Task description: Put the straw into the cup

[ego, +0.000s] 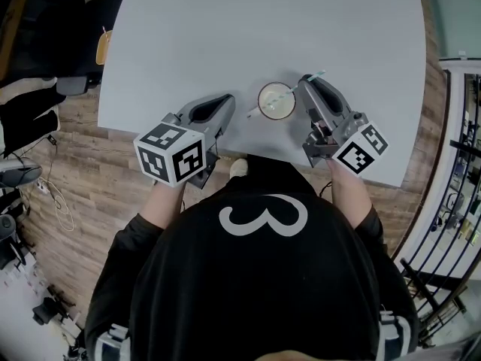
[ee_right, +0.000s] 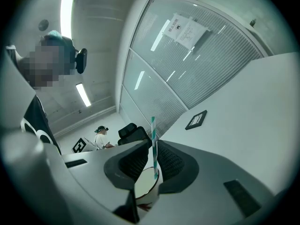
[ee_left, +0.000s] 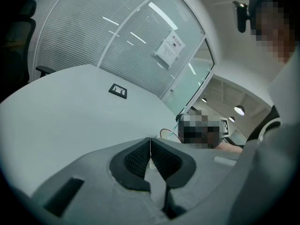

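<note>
Containers: 1 white cup [ego: 260, 101] stands upright on the table near the person's edge, between the 2 grippers. Its inside is pale cream; whether that is liquid or bare wall cannot be told. The lower end of the straw [ee_right: 153, 139] sits at the cup's mouth, within the rim as the right gripper view shows it.

Surface and room: the table [ego: 225, 28] is pale grey with rounded corners. 1 small dark framed plate [ee_left: 118, 90] lies flat at its far end. The floor [ego: 90, 171] is wood plank, with a black chair [ego: 37, 28] at the left. A glass partition [ee_left: 140, 36] with blinds carries 1 paper notice [ee_left: 169, 49].

Straw: thin, straight, striped teal and white, its upper end protruding past the jaws.

Grippers: the right gripper [ee_right: 152, 150] is clamped narrowly on the straw, just beside the cup. The left gripper [ee_left: 150, 143] has its jaws pressed together with nothing between them, resting apart from the cup on its left.
</note>
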